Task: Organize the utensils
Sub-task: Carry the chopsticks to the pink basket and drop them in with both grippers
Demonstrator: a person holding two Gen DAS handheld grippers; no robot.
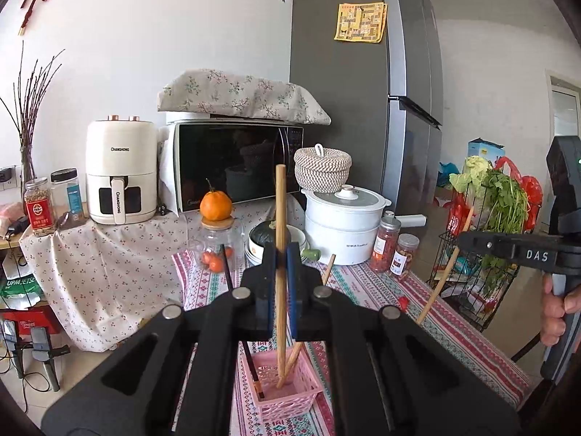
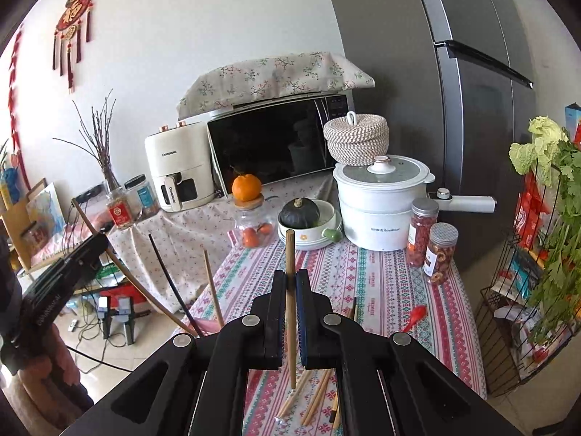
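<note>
My left gripper (image 1: 281,254) is shut on a wooden chopstick (image 1: 280,203), held upright with its lower end inside the pink basket (image 1: 290,396) on the patterned table. The basket also holds a second wooden chopstick (image 1: 328,272) and a black one (image 1: 227,267), both leaning. My right gripper (image 2: 290,279) is shut on another wooden chopstick (image 2: 289,250), upright above several loose chopsticks (image 2: 316,396) lying on the cloth. In the left wrist view the right gripper (image 1: 468,239) sits at the right with its chopstick (image 1: 445,272) slanting down.
A red spoon (image 2: 415,316) lies on the cloth. At the table's far end stand a white pot (image 2: 379,207), two jars (image 2: 432,243), a bowl with a squash (image 2: 308,221) and a glass jar under an orange (image 2: 248,214). A wire rack with greens (image 2: 537,254) stands to the right.
</note>
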